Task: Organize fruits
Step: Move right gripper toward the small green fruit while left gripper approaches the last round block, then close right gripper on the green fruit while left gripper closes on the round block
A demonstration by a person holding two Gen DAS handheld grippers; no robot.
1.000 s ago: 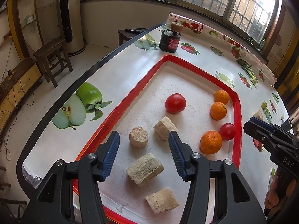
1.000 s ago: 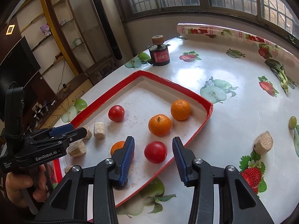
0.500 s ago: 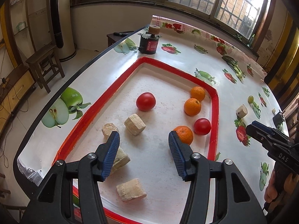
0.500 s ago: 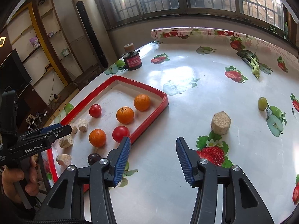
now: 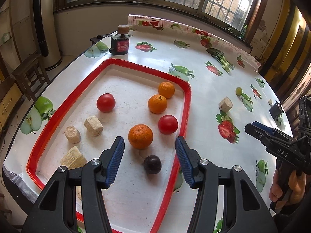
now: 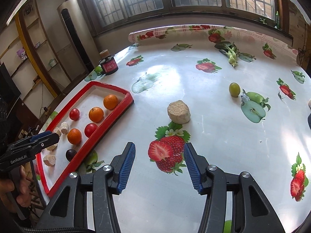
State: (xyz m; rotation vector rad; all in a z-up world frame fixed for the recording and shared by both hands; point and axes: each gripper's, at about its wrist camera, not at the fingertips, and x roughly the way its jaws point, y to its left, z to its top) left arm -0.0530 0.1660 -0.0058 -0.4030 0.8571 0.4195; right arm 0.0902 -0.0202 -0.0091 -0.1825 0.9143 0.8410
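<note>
A red-rimmed tray (image 5: 186,104) (image 6: 108,120) holds three oranges (image 5: 140,136), two red tomatoes (image 5: 168,124), a dark plum (image 5: 152,164) (image 6: 71,154) and several beige chunks (image 5: 93,125). My left gripper (image 5: 149,159) is open and empty, just above the plum and near orange. My right gripper (image 6: 159,167) is open and empty over the tablecloth, right of the tray. A beige chunk (image 6: 178,112) (image 5: 225,104) and a green grape (image 6: 234,89) (image 5: 238,91) lie on the table beyond it.
A dark jar with a cork lid (image 5: 120,41) (image 6: 108,63) stands beyond the tray's far corner. The fruit-print tablecloth (image 6: 213,128) ends in a roll at the back. A wooden stool (image 5: 31,73) stands off the left table edge.
Both grippers have swung to the right. The left one now faces the tray's right half with the plum in view. The right one has left the tray and faces the loose chunk and grape.
</note>
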